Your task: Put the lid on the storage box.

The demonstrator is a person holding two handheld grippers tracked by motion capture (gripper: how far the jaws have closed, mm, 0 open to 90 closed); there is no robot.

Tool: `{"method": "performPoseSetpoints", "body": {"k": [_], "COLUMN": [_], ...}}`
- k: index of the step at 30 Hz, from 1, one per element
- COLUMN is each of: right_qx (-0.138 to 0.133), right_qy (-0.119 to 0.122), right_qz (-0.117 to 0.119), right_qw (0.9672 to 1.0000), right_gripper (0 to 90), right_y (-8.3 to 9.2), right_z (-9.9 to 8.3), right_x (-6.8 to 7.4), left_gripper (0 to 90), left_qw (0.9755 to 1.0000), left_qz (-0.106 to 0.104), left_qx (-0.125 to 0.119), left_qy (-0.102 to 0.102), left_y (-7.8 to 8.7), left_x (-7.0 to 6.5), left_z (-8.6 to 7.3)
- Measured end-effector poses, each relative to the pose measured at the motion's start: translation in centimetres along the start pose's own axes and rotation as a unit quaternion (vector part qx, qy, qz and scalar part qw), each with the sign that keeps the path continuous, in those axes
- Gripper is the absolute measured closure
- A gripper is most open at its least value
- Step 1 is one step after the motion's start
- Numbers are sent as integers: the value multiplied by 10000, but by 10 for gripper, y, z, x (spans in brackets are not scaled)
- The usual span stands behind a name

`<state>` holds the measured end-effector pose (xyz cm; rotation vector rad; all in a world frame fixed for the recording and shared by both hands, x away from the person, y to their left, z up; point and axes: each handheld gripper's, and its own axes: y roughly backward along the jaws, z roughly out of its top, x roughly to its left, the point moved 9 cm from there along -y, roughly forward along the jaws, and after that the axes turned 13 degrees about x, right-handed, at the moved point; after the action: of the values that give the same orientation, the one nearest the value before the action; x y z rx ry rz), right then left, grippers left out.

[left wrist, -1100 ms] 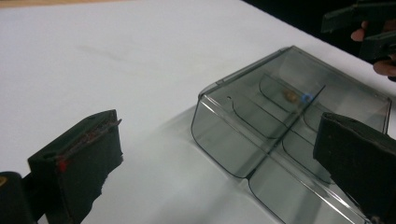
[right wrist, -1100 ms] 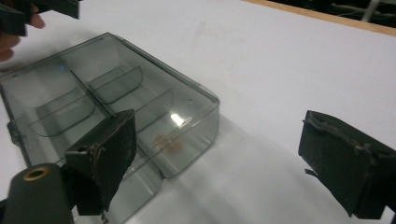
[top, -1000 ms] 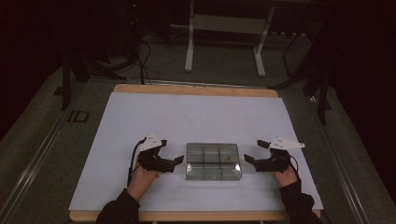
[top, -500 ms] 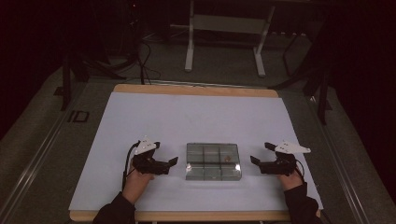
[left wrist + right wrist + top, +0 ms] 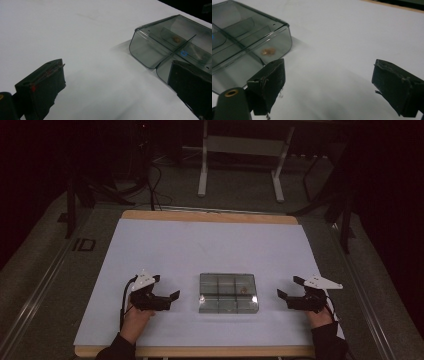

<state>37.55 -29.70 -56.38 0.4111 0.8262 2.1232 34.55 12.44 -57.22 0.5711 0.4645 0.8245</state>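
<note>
The clear grey plastic box with little compartments (image 5: 228,292) sat shut on the white table (image 5: 210,245). The left gripper (image 5: 169,298) and right gripper (image 5: 287,290) waited beside it, jaws wide apart, holding nothing. Next, they probably needed to close in.

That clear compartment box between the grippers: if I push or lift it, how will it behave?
The clear box looks like thin rigid plastic, so probably stiff and light. Sitting low and flat on the smooth white table, it should slide rather than tip. Its glossy walls may slip in the jaws, and the small brown piece inside could shift.
</note>
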Motion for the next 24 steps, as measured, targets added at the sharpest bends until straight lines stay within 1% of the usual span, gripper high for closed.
{"method": "performPoseSetpoints", "body": {"k": [1,2,4,5,8,9,11,15,19,21,24], "right_qx": [-28,-43,-50,-32,-5,-19,-30,46,64,56,67], "right_qy": [-32,-42,-78,-104,-172,-182,-202,-245,-305,-357,-372], "right_qz": [-33,-62,-109,-117,-133,-140,-156,-296,-410,-465,-551], "right_qw": [10000,10000,9999,9999,9998,9997,9997,9993,9987,9983,9978], "right_gripper": [116,116,116,116,117,117,117,117,117,117,117], "right_y": [2,4,7,8,10,12,13,17,22,24,27], "right_z": [-1,-2,-5,-7,-12,-13,-14,-23,-31,-34,-39], "right_x": [-2,-3,-7,-8,-12,-14,-15,-20,-25,-27,-29], "left_gripper": [16,16,16,16,16,16,16,16,16,16,16], "left_qw": [10000,10000,9999,9999,9999,9998,9998,9996,9993,9990,9986], "left_qz": [48,51,91,120,92,142,152,202,277,360,432], "left_qx": [2,0,6,-1,11,-9,9,2,-20,-58,-54], "left_qy": [6,60,99,104,113,118,122,188,254,265,296], "left_y": [1,3,6,7,11,12,13,15,19,23,26], "left_x": [2,3,5,6,7,8,9,12,15,17,20], "left_z": [-2,-3,-6,-7,-10,-11,-12,-16,-19,-21,-25]}}
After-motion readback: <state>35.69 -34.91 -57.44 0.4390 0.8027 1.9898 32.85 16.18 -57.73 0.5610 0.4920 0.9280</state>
